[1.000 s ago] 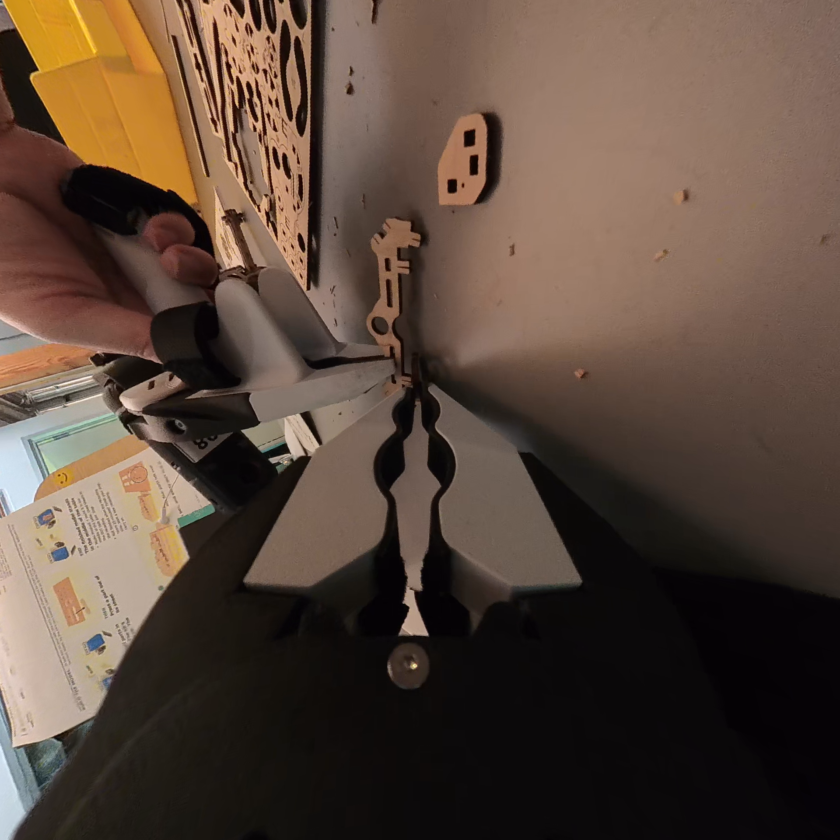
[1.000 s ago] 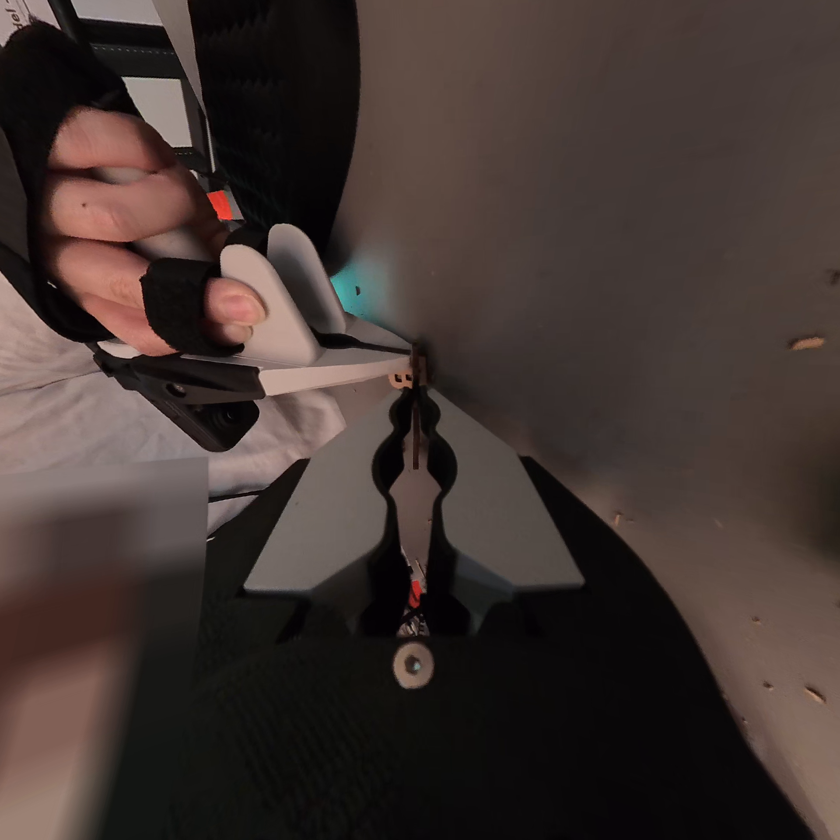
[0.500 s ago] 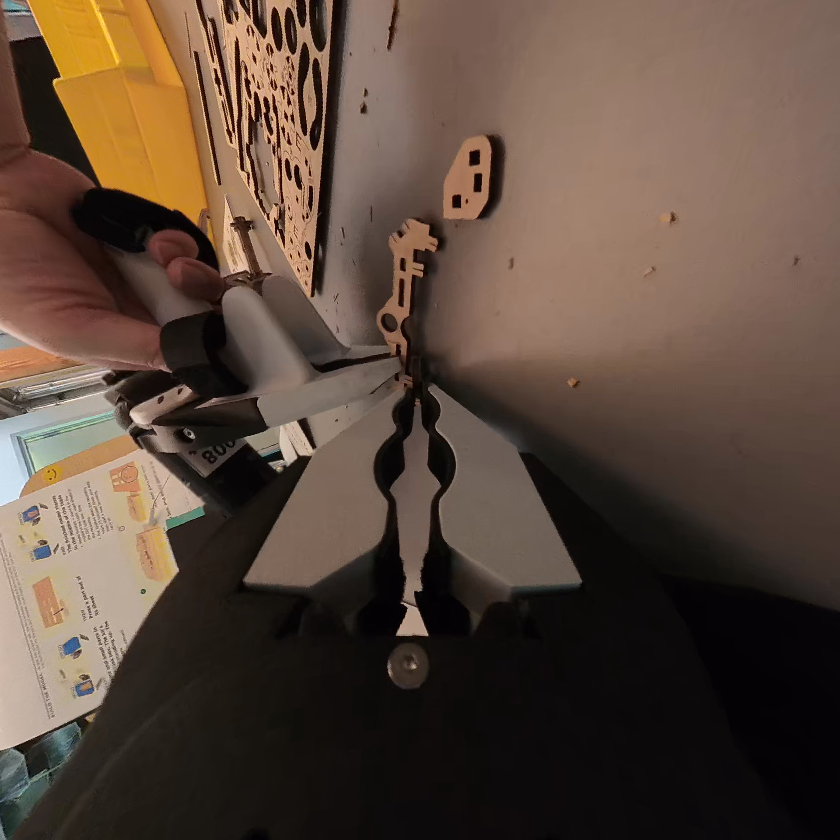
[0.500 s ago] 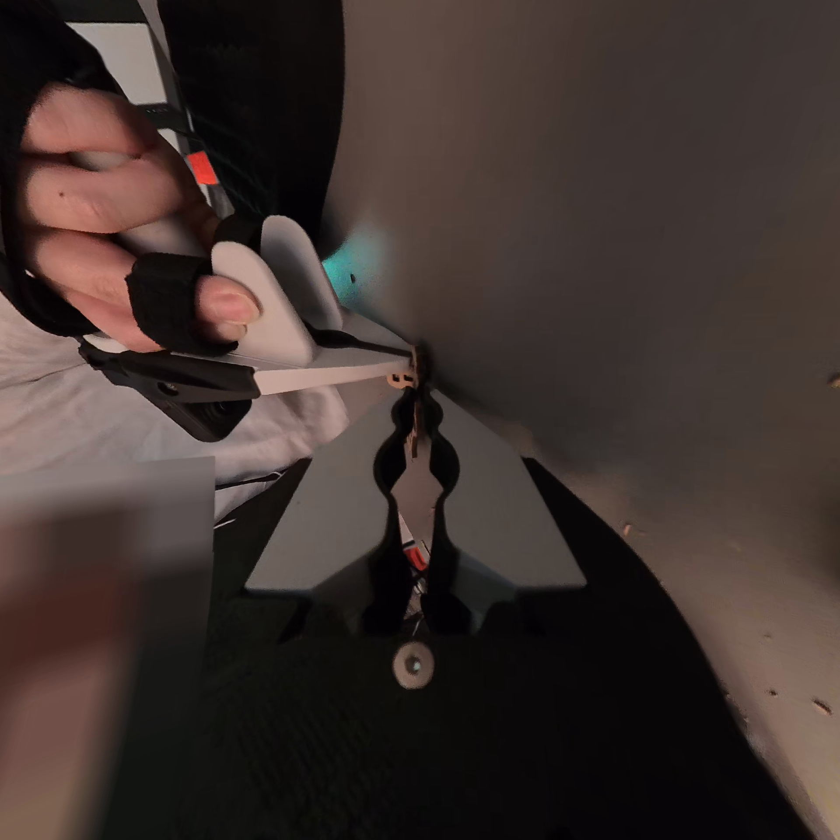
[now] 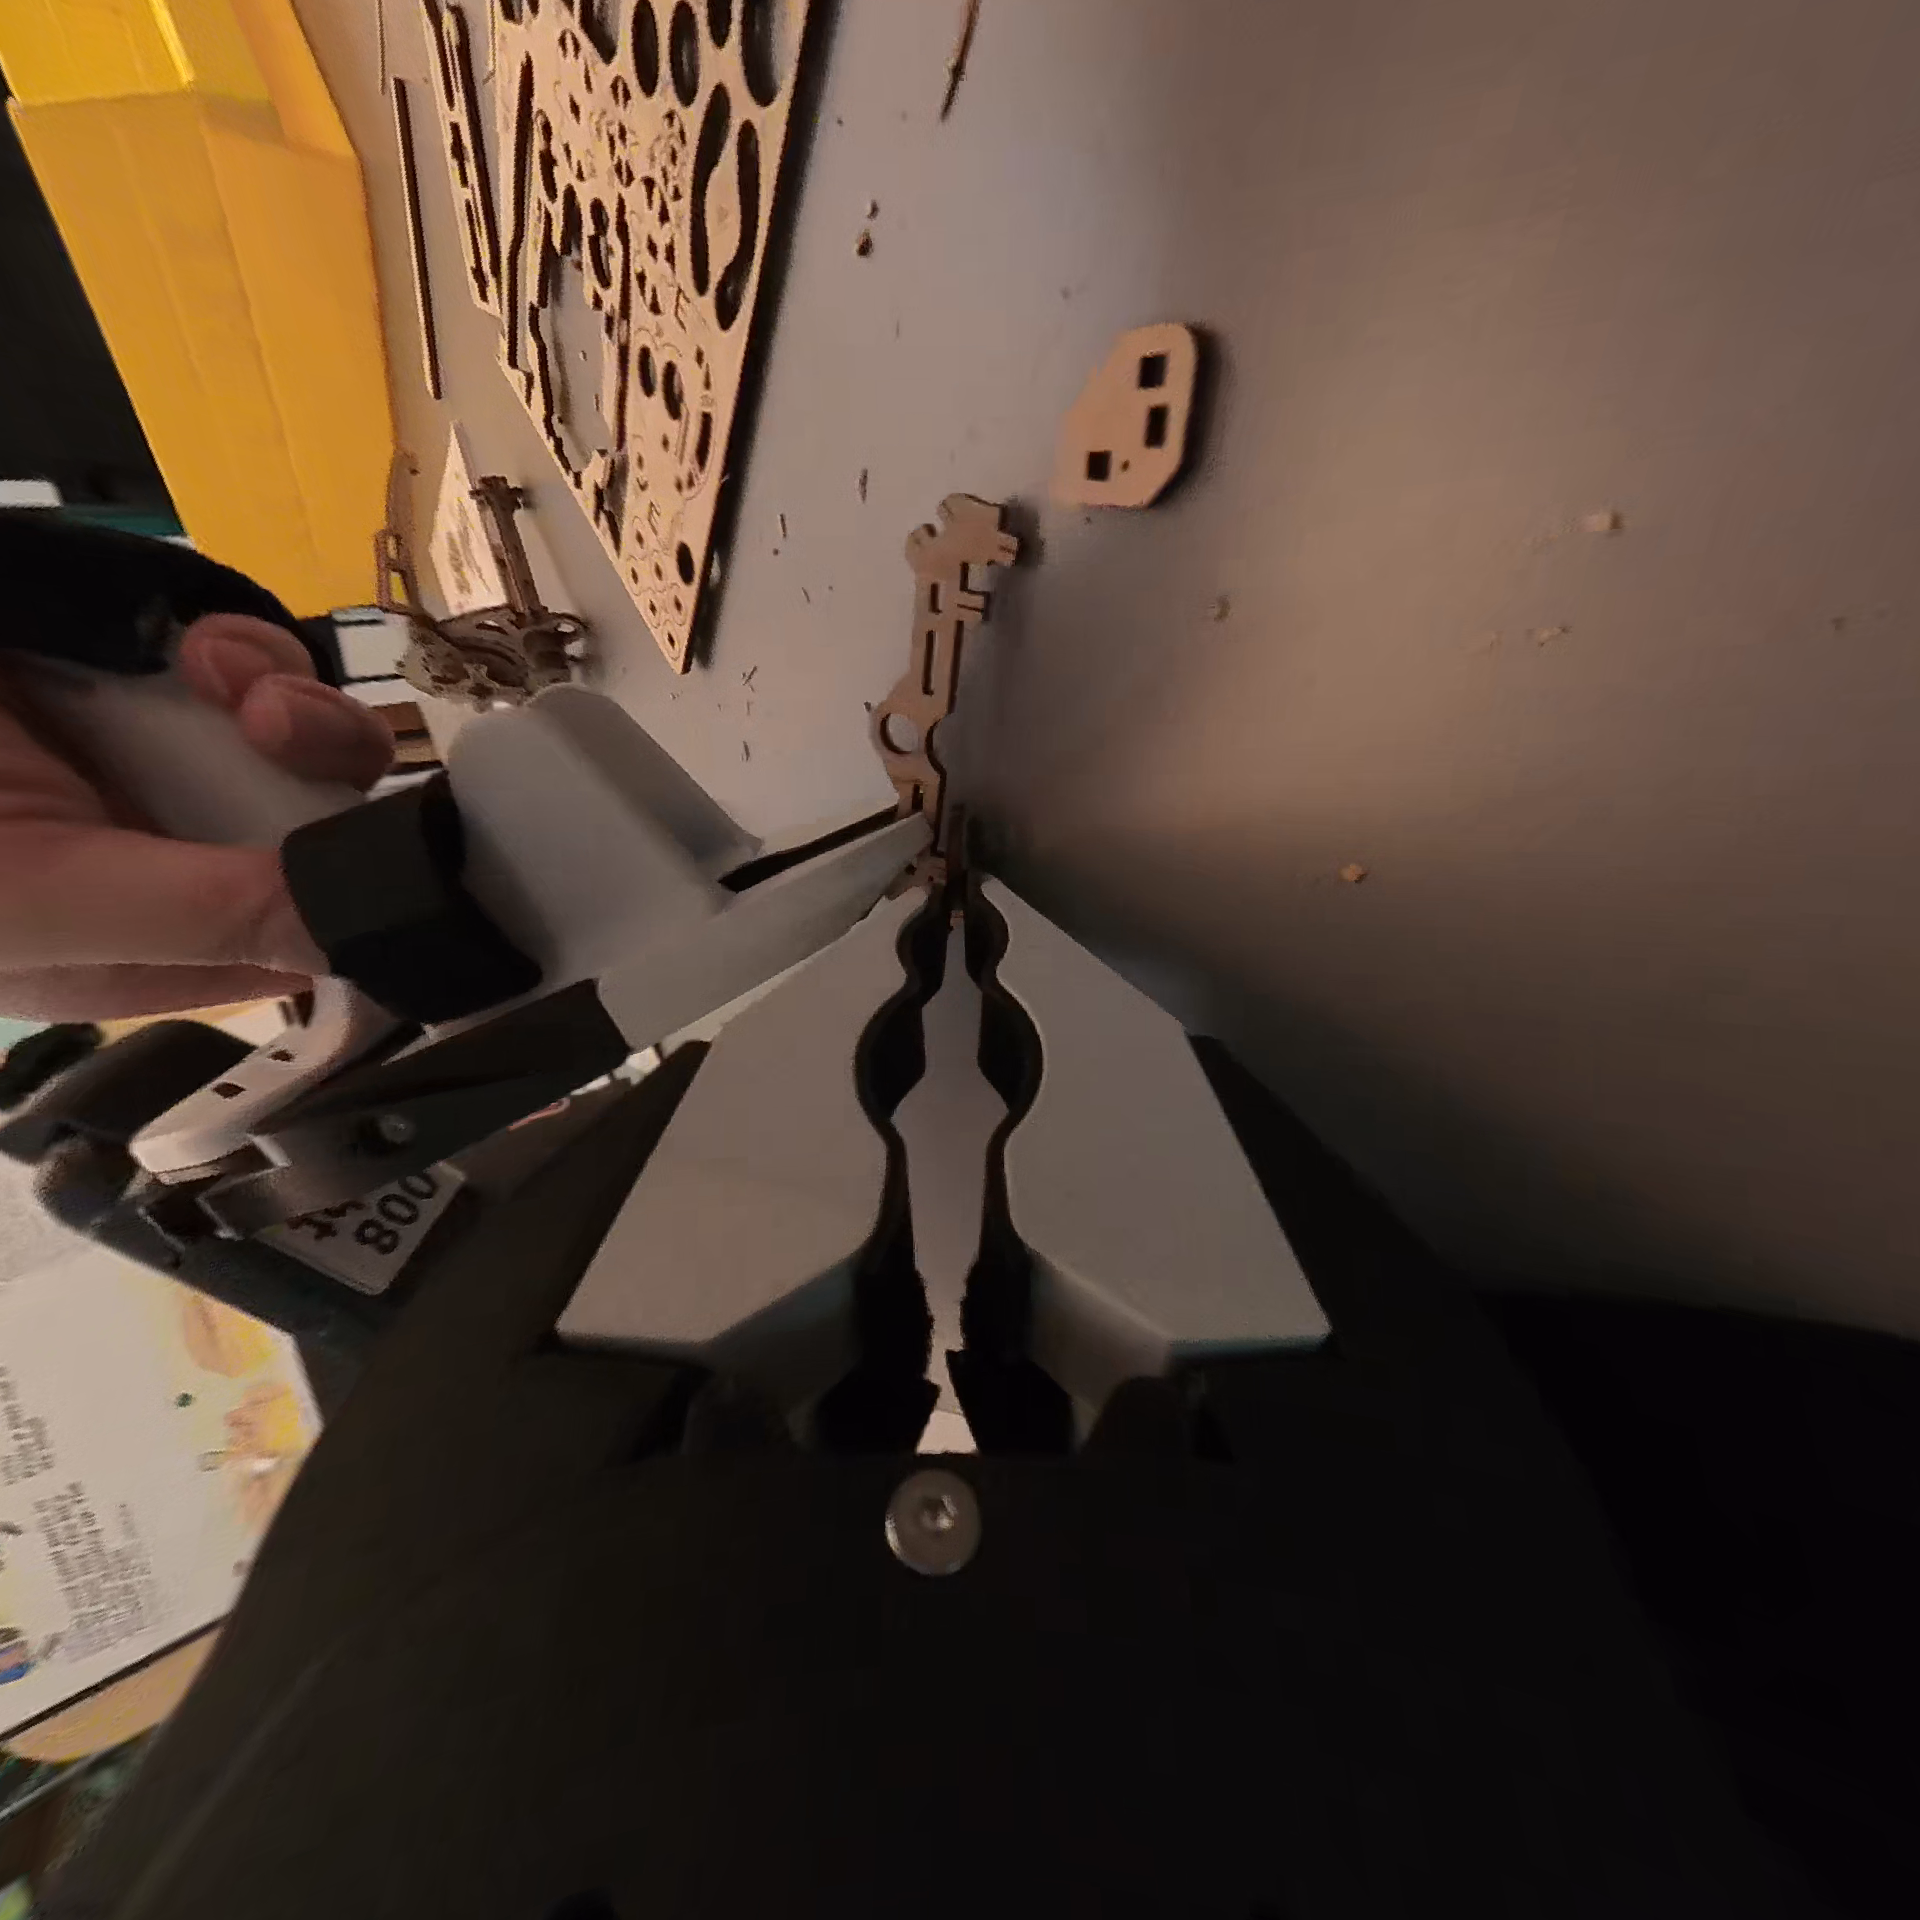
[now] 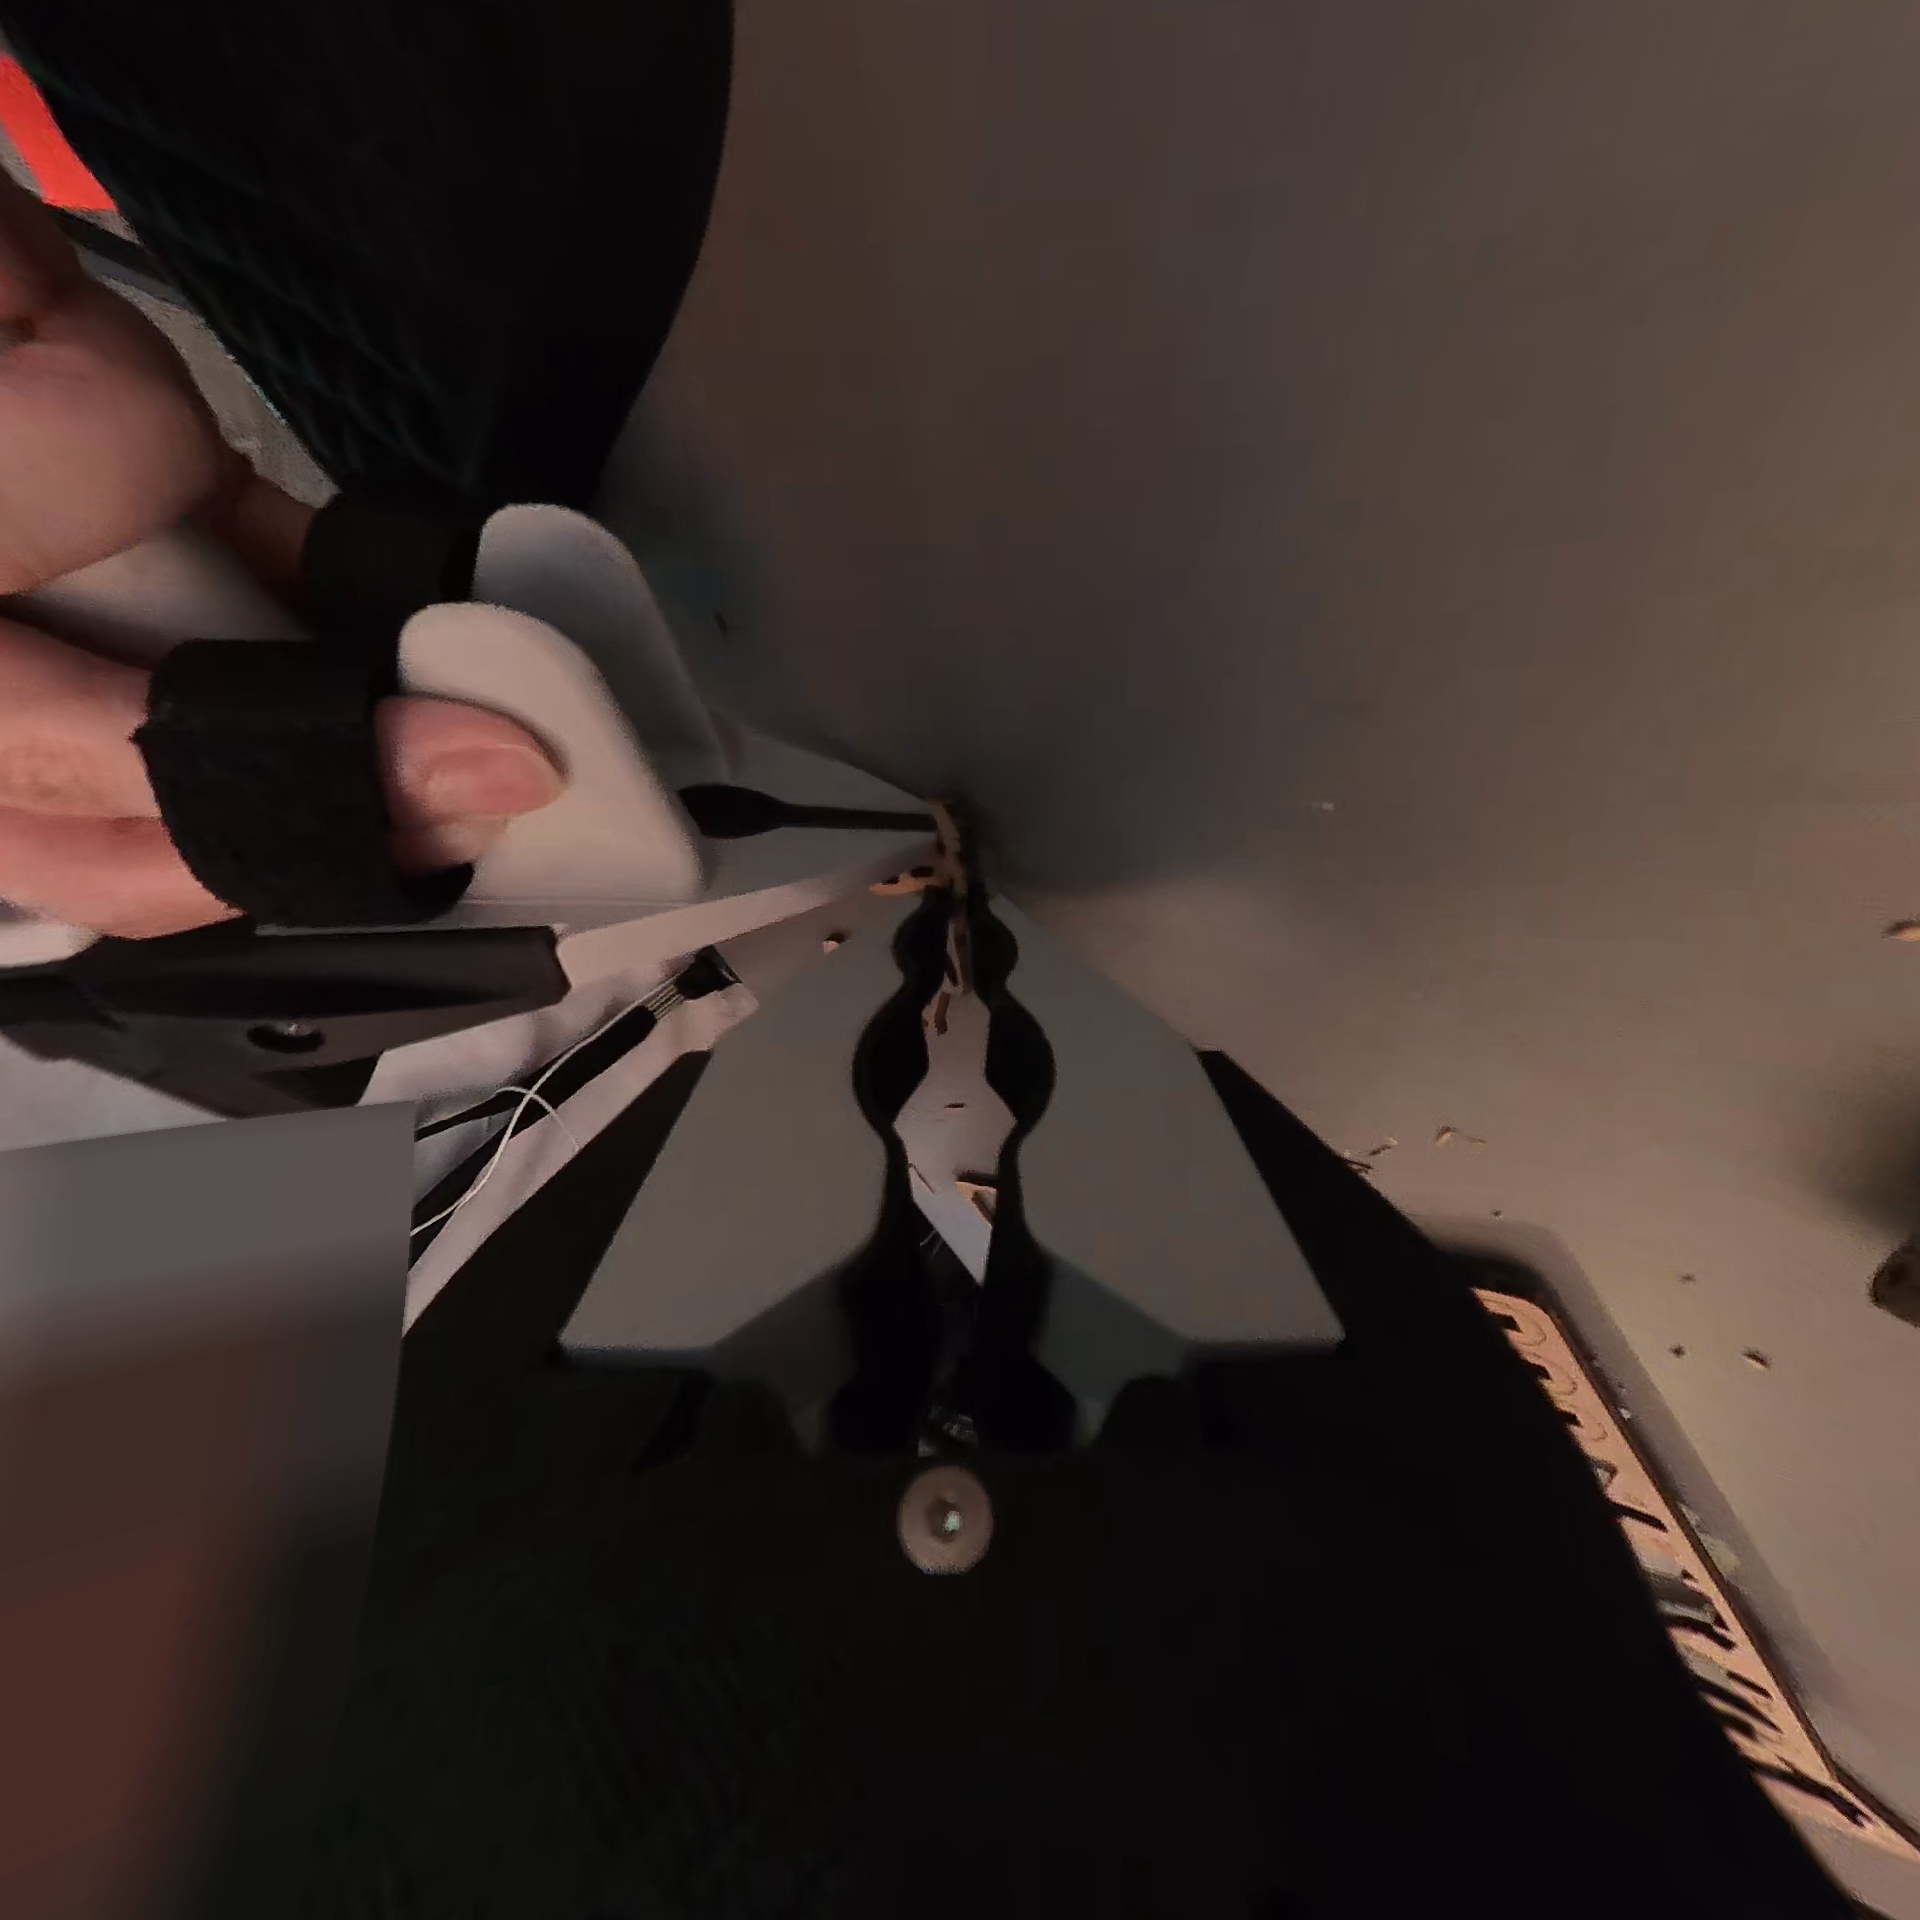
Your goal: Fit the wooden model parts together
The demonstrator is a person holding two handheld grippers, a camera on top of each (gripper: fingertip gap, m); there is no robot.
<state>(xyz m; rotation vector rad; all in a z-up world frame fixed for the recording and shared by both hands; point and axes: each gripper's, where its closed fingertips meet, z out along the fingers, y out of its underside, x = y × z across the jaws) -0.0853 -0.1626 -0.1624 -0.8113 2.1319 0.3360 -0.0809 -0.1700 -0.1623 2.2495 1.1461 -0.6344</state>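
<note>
My left gripper [image 5: 948, 883] is shut on a small wooden part, seen edge-on at its tips [image 5: 962, 836]. My right gripper [image 5: 906, 847] comes in from the left and is shut on the lower end of a long, key-shaped wooden strip [image 5: 935, 665]. The two parts meet tip to tip just above the grey table [image 5: 1455, 727]. In the right wrist view my right gripper [image 6: 951, 894] holds the strip edge-on [image 6: 943, 997], and my left gripper [image 6: 925, 842] brings the small part [image 6: 902, 883] against it. The joint itself is too small to make out.
A loose oval wooden plate with three square holes [image 5: 1132, 426] lies beyond the strip. A punched-out plywood sheet [image 5: 623, 260], a small part-built assembly [image 5: 488, 634], a yellow box [image 5: 208, 260] and an instruction sheet [image 5: 104, 1455] are at the left. Another plywood sheet [image 6: 1662, 1558] lies at the right.
Both grippers have stayed shut with the two parts held together. Each gripper now looms closer in the other's view, and the right wrist view has swung so a plywood sheet shows.
</note>
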